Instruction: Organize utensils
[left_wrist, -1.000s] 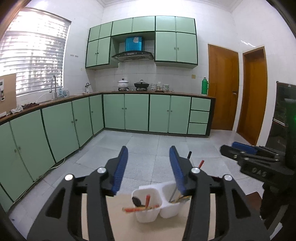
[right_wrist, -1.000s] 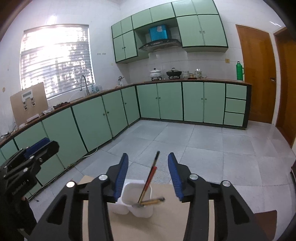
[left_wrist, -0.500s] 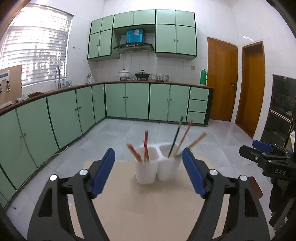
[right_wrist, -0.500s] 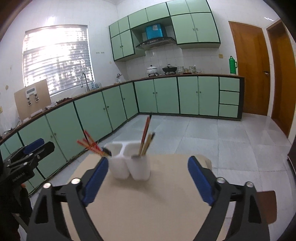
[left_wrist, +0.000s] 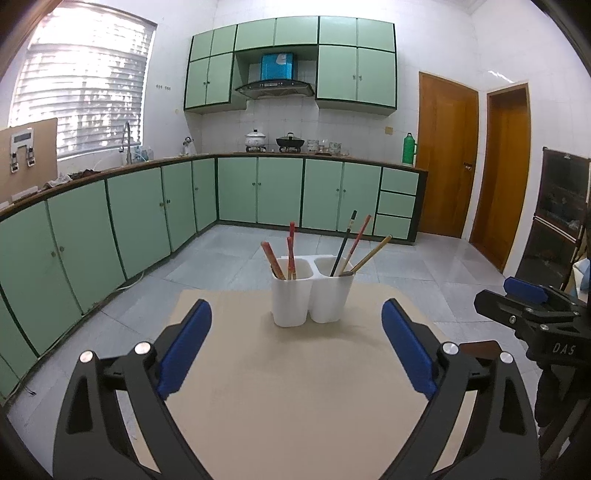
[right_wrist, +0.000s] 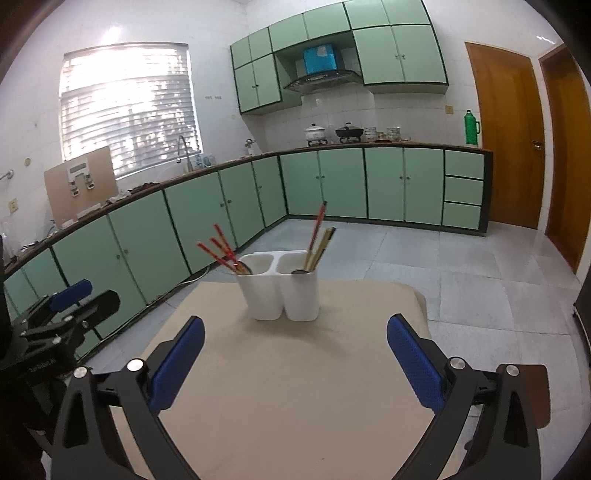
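A white, glossy plastic utensil holder (left_wrist: 312, 295) with two rounded-square cups joined side by side stands on a smooth, matte beige tabletop (left_wrist: 295, 387), ahead of both grippers and well apart from their tips. In the left wrist view its left cup holds three red chopsticks (left_wrist: 290, 254), and its right cup holds a thin black stick (left_wrist: 343, 243), a red one (left_wrist: 358, 236) and a tan wooden one (left_wrist: 371, 253), all leaning outward. A dark rounded shape shows at the right cup's rim, too small to identify; the lower ends of all the sticks are hidden inside the cups. The left gripper (left_wrist: 295, 317) has black, angular fingers with silver screws and ribbed blue pads (left_wrist: 184, 350); its jaws have just been opening and now stand wide apart, with nothing between them but bare tabletop. The right gripper (right_wrist: 295, 328), built the same way with dimpled blue pads (right_wrist: 415, 362), has likewise just been opening and gapes wide, holding and touching nothing. Each gripper appears at the edge of the other's view, partly cut off.
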